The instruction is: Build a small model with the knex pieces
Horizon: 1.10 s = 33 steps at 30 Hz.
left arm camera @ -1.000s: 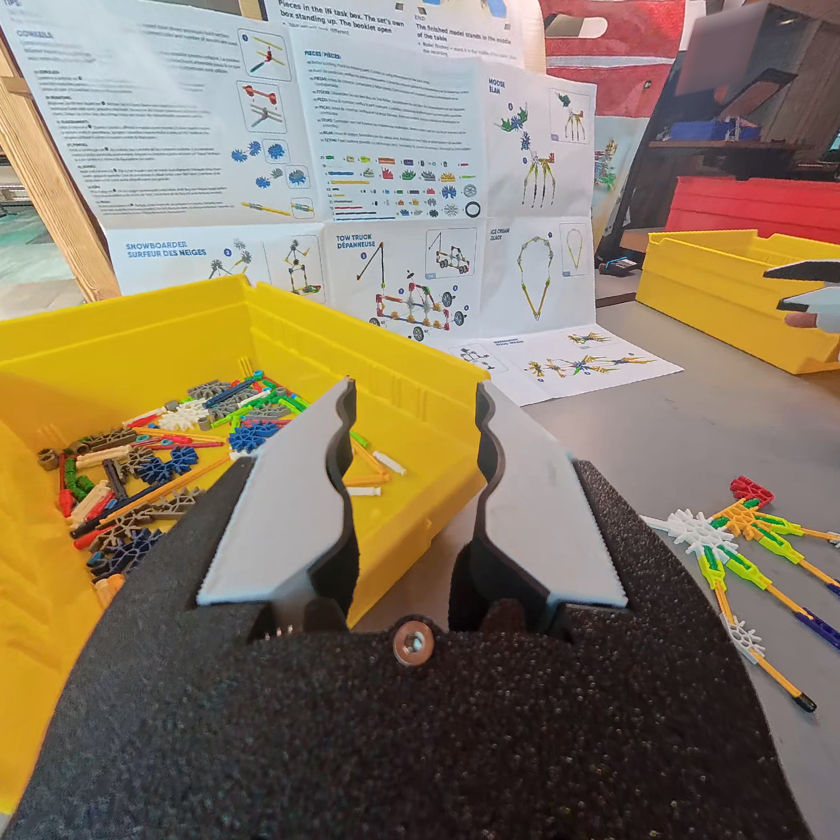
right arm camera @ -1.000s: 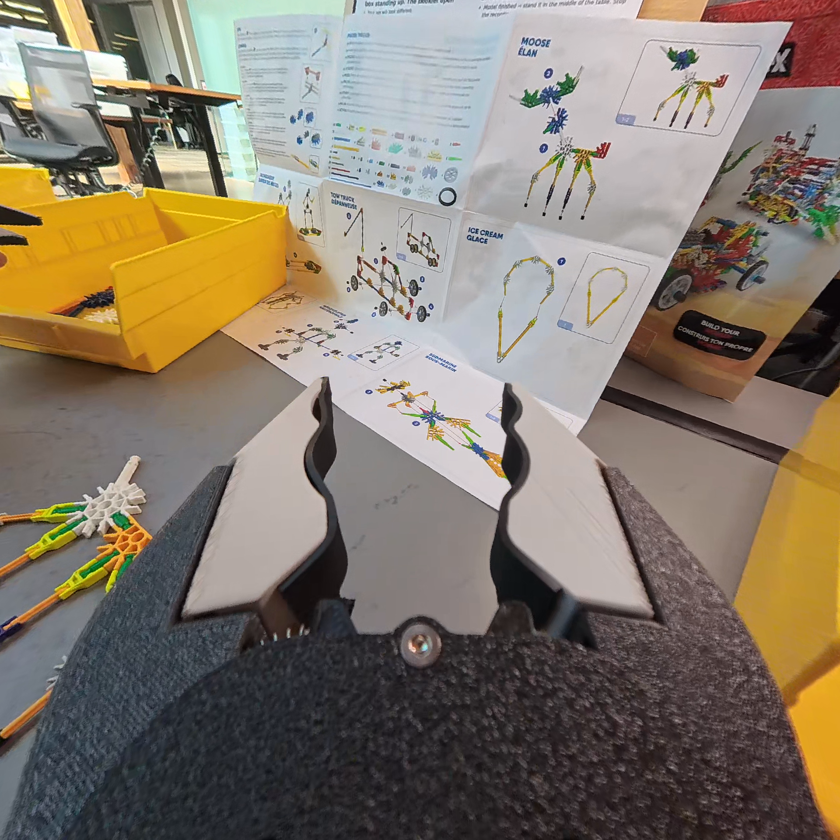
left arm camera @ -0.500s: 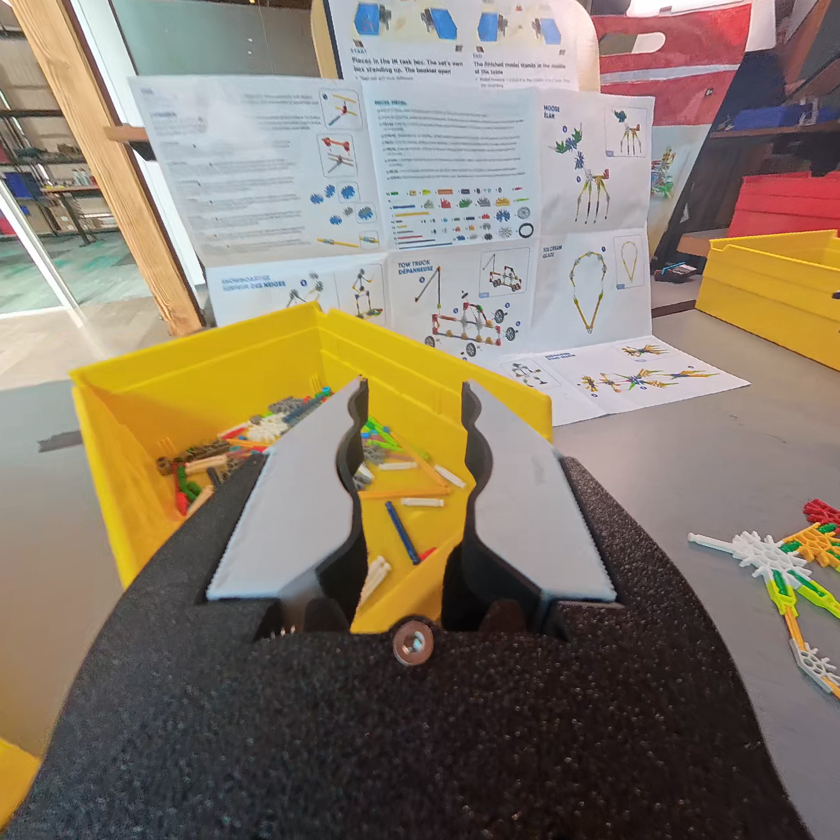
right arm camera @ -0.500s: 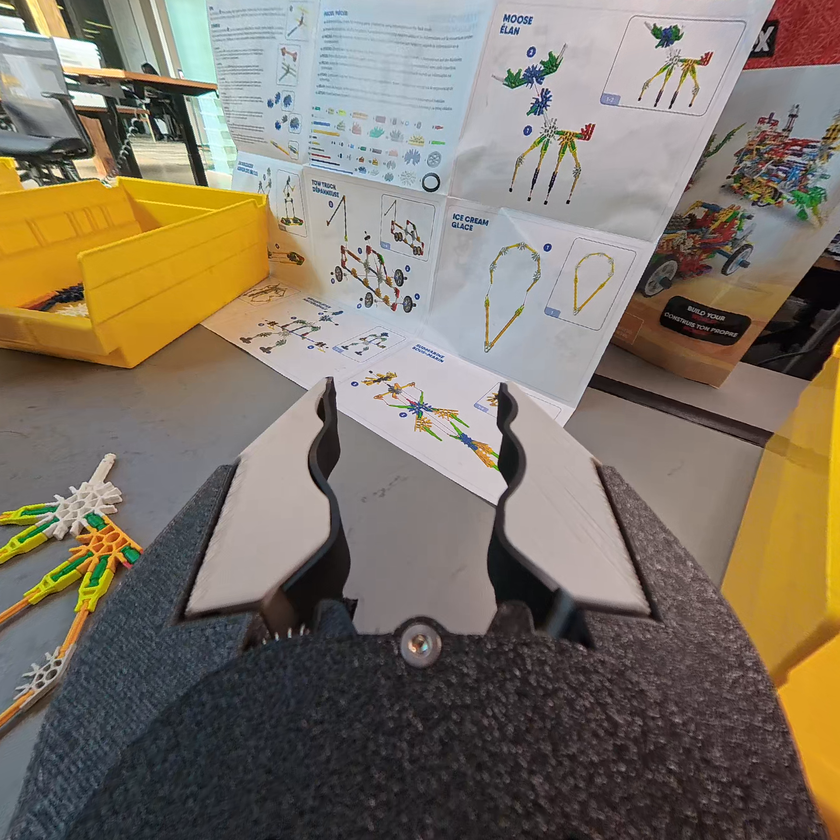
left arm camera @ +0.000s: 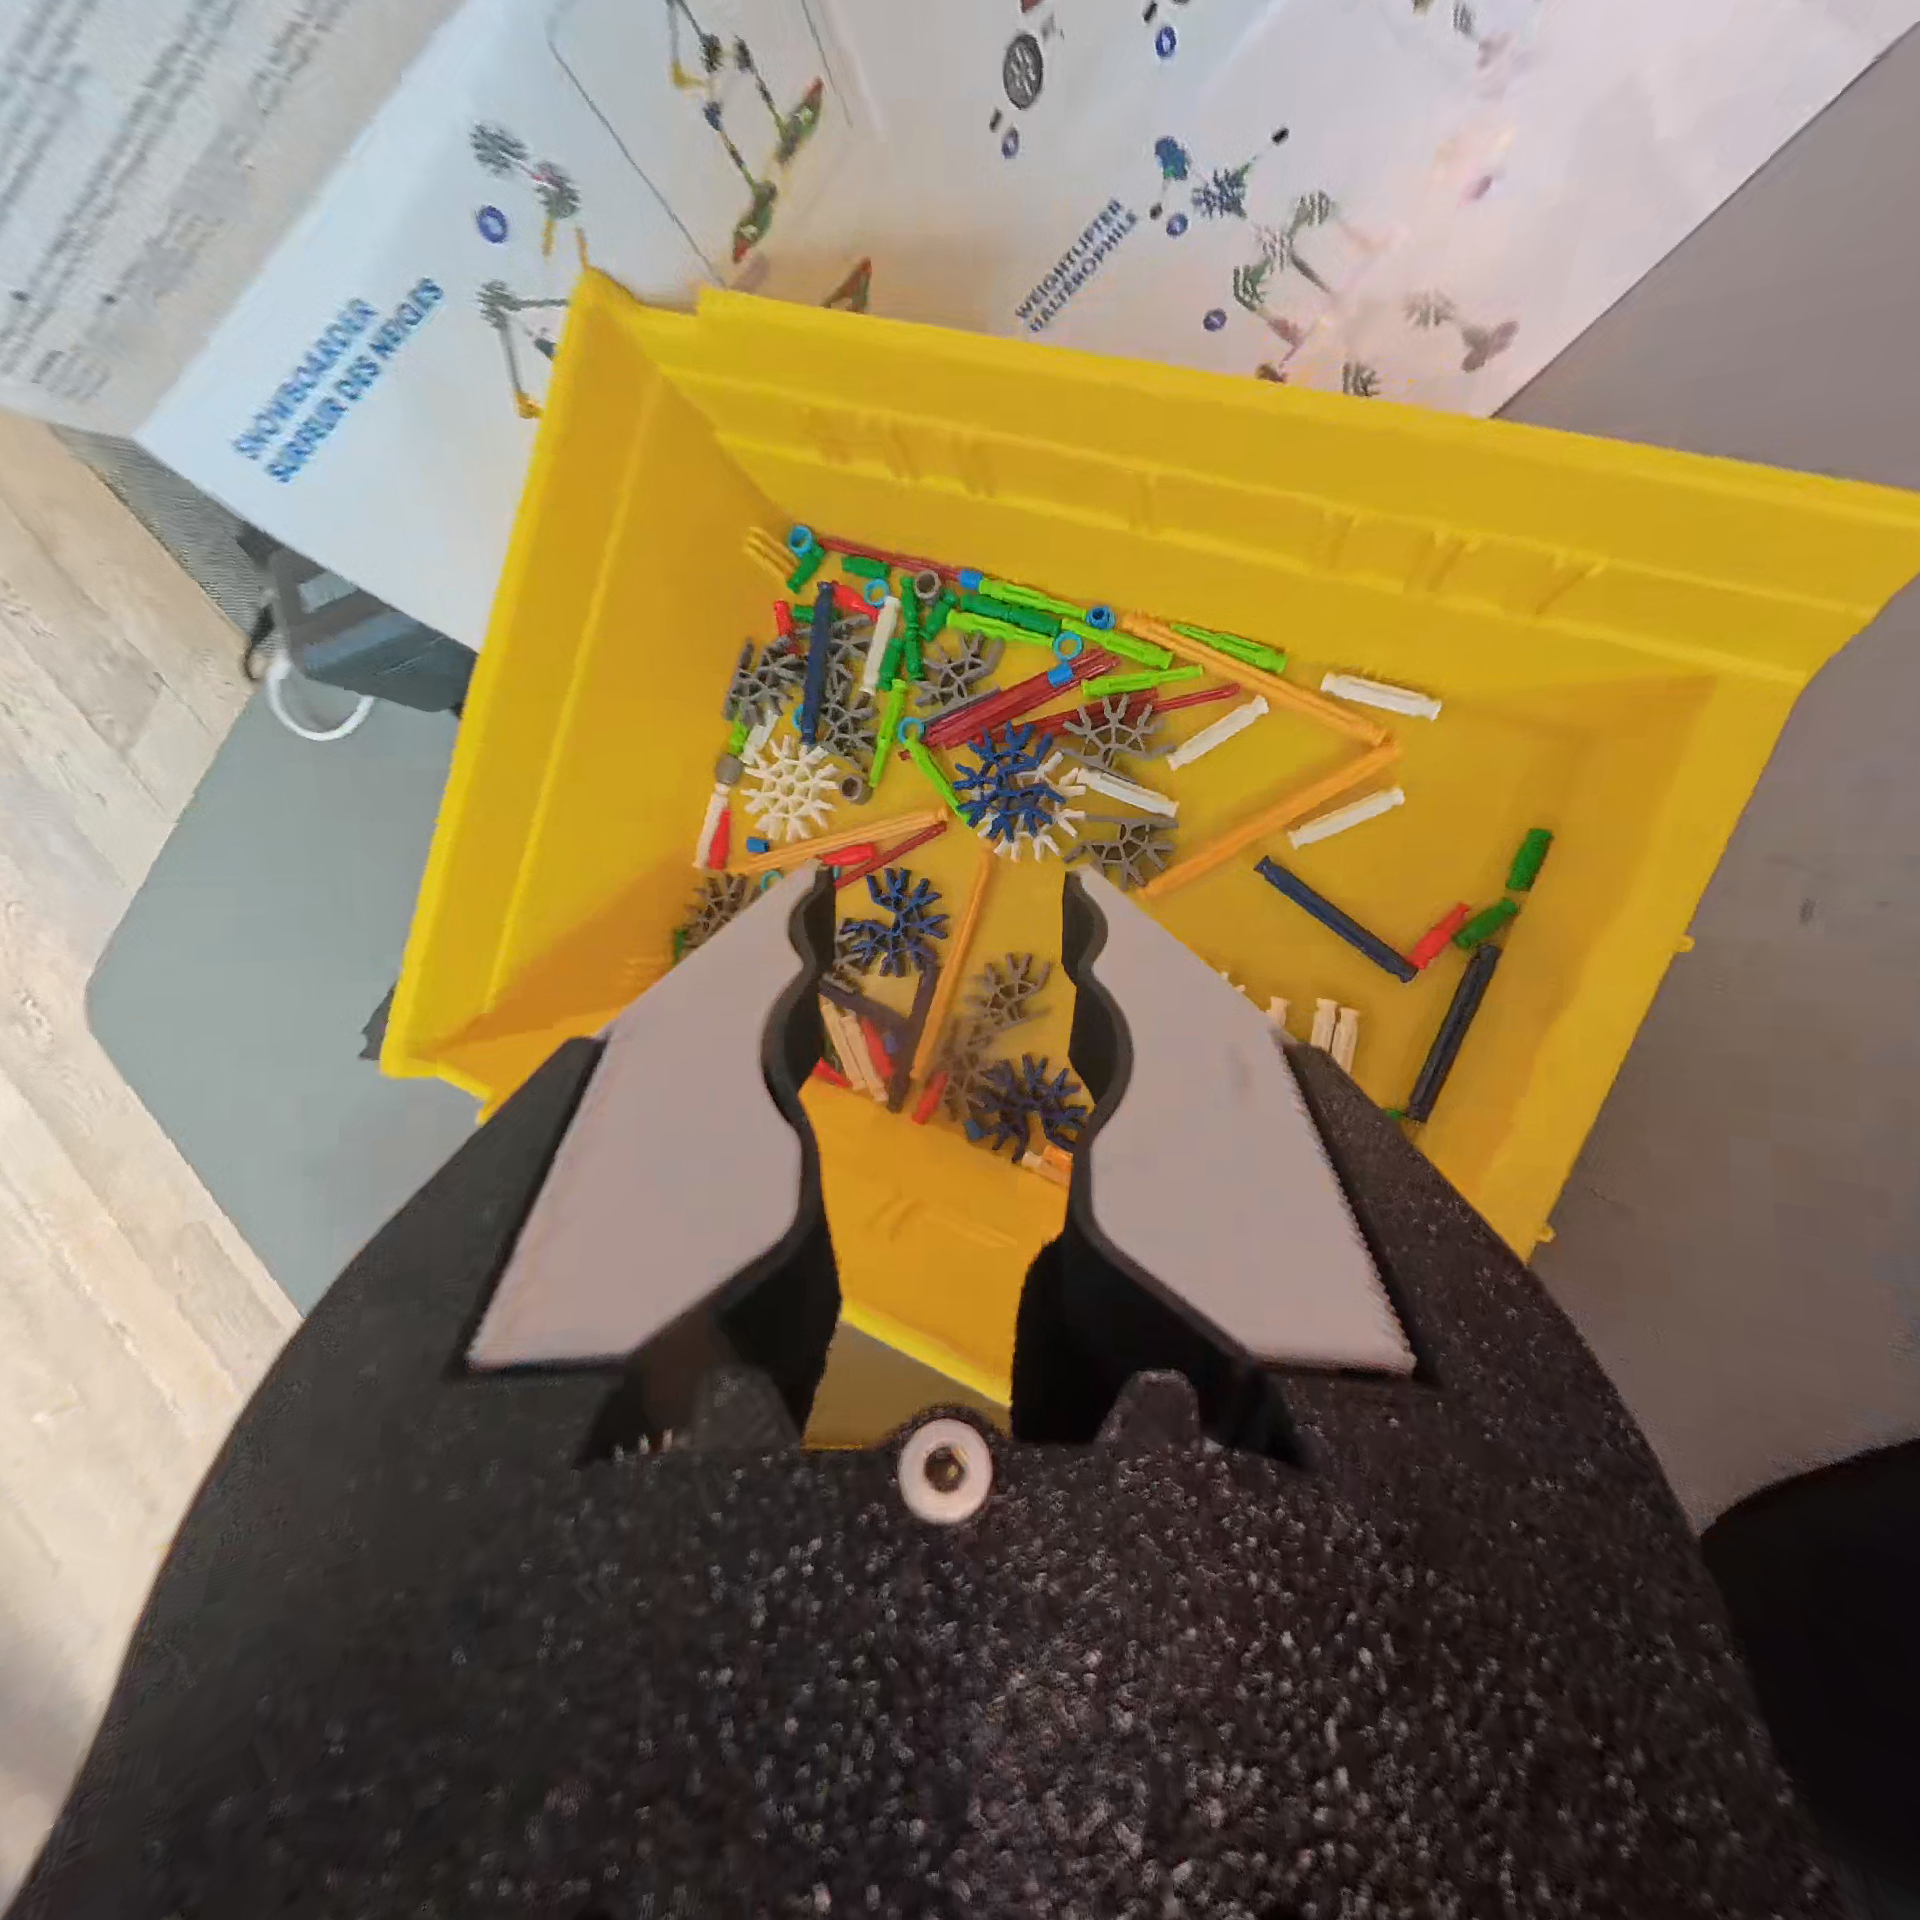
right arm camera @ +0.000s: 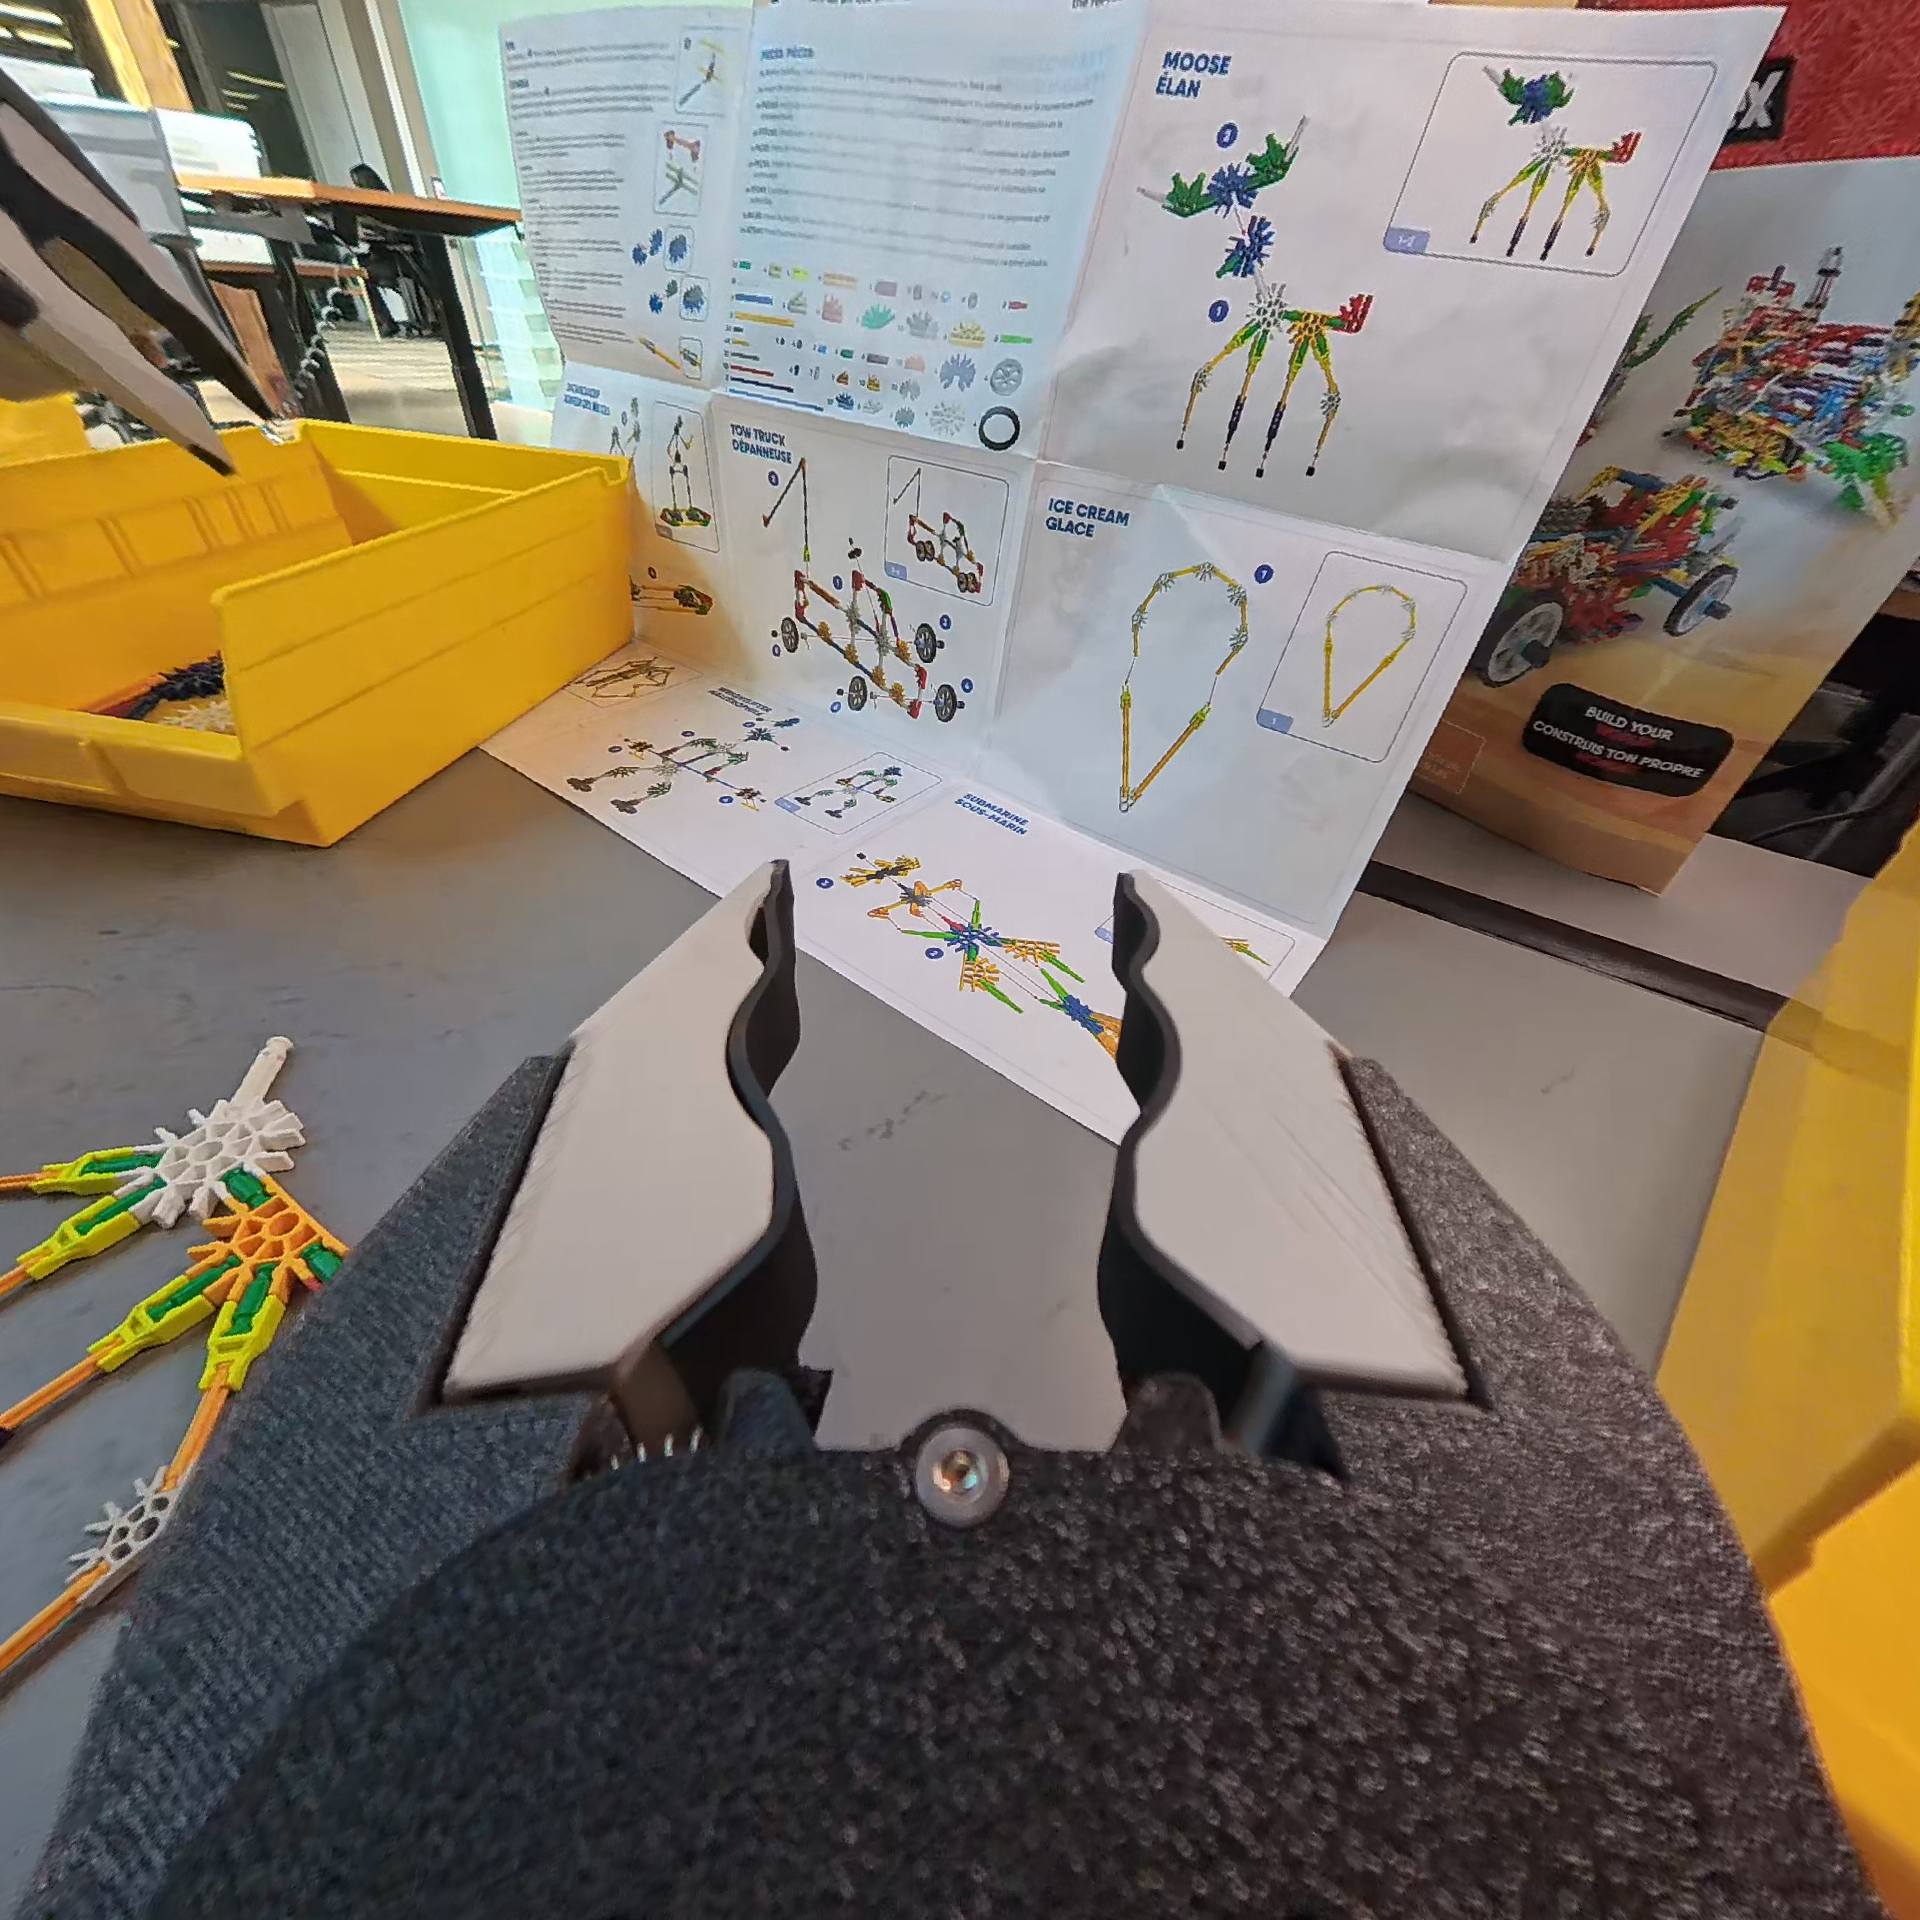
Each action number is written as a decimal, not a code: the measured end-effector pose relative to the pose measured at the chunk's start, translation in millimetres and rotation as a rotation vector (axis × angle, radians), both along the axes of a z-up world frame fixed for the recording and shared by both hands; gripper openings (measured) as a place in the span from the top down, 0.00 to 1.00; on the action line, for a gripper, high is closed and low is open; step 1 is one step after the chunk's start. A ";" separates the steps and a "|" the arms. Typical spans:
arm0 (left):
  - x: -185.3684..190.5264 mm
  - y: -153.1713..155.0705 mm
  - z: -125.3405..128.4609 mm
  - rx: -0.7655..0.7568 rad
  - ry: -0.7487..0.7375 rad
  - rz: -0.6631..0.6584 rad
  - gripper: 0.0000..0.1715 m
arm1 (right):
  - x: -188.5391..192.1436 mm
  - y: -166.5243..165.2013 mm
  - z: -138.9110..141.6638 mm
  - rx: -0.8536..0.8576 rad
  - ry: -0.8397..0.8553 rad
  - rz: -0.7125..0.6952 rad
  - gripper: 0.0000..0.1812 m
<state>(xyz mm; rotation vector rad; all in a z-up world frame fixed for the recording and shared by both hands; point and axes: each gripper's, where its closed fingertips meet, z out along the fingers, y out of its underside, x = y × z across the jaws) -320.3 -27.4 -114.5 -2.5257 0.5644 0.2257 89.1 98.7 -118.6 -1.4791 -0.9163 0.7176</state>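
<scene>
My left gripper hangs jaws apart, empty, over the yellow parts bin; the tangled rods and connectors at frame centre could snag together. My right gripper, also apart, hovers above the table; the half-built model at lower left risks a knock.

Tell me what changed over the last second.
The left gripper swung from beside the yellow plastic bin to above it, pointing down at the loose rods and connectors; jaws open, nothing grasped. The right gripper stayed open over the grey table, barely shifting.
</scene>
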 end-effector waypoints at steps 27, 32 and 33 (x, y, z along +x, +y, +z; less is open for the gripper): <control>-4.2 29.1 -105.1 -0.410 -0.087 0.069 0.84 | 1.3 2.2 -1.0 -0.028 0.012 0.019 0.69; -7.8 27.6 -95.3 -0.363 -0.062 0.068 0.84 | 0.9 1.9 -1.1 -0.028 0.013 0.020 0.69; -8.6 27.5 -90.9 -0.347 -0.055 0.070 0.84 | 1.0 1.9 -1.1 -0.028 0.013 0.020 0.69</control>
